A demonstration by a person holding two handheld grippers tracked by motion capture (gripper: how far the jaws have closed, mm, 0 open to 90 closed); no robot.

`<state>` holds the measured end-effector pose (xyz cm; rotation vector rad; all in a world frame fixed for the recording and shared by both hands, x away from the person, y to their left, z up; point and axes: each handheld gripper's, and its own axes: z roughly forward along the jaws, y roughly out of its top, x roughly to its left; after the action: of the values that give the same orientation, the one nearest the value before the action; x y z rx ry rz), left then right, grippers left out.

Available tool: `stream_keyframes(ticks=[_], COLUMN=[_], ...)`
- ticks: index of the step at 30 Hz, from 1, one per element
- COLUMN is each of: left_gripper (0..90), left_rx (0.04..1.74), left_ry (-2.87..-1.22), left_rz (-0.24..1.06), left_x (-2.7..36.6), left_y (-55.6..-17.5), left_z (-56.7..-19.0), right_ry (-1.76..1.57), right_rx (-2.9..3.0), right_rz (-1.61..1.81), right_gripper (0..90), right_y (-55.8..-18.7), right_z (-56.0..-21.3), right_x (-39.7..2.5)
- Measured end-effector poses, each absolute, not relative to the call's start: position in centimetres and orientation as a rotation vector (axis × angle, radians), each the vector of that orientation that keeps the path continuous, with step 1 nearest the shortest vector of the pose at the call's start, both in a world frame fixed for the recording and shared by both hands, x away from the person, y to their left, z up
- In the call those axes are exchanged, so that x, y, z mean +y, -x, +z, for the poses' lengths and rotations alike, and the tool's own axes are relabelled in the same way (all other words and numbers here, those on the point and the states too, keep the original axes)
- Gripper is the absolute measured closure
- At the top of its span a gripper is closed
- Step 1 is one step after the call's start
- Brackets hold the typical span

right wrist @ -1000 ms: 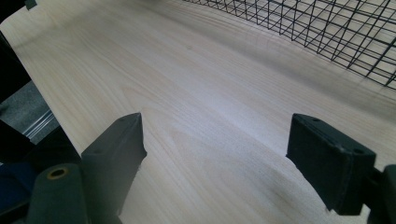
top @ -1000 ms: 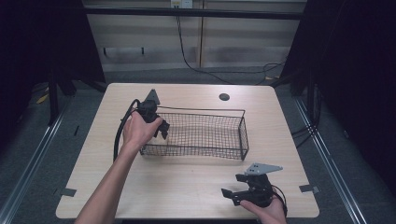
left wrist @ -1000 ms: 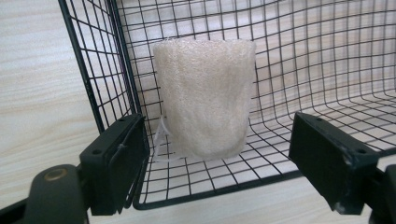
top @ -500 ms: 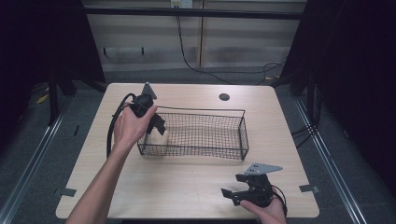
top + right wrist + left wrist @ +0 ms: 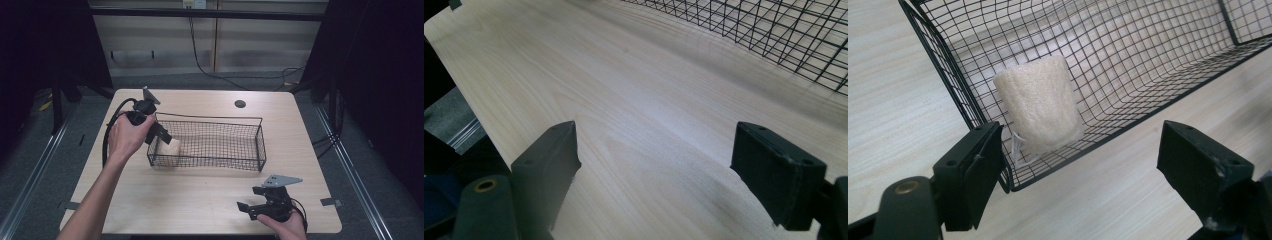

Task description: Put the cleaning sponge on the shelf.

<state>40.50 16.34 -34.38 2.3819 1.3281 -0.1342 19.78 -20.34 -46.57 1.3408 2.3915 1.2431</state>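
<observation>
The pale sponge block lies inside the black wire basket, tucked into its left end against the mesh wall. The left tongs hang just above that corner with the jaws spread wide and nothing between them; in the left gripper view the near basket rim crosses between the jaws and the sponge. The right tongs sit low at the near right of the counter, well apart from the basket, jaws likewise wide open and empty.

The likely trouble lies in that rim. If the left tongs close or swing sideways from here, a jaw may hook the wire and drag or tip the light basket. A careless dip could also press the soft sponge into the mesh, where its small tag might snag.
</observation>
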Motion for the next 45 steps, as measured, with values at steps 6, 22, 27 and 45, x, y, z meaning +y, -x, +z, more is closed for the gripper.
stream_keyframes(ticks=[6,22,27,45], left_gripper=[18.2,19.0,18.9,18.1], left_rx=[1.238,1.121,1.061,1.067], left_ry=[-2.359,-2.350,-2.363,-2.261], left_rz=[-0.168,-0.106,-0.053,0.052], left_x=[17.5,19.3,19.4,22.4], left_y=[-40.0,-37.6,-35.7,-30.9], left_z=[-34.1,-34.1,-34.0,-37.0], right_ry=[-1.339,-1.346,-1.356,-1.356], right_rx=[2.390,2.385,2.383,2.379], right_rz=[1.243,1.243,1.240,1.238], right_gripper=[18.7,18.7,18.7,18.7], right_y=[-19.8,-19.8,-19.9,-19.8], right_z=[-46.6,-46.6,-46.6,-46.6], right_x=[-20.4,-20.4,-20.4,-20.4])
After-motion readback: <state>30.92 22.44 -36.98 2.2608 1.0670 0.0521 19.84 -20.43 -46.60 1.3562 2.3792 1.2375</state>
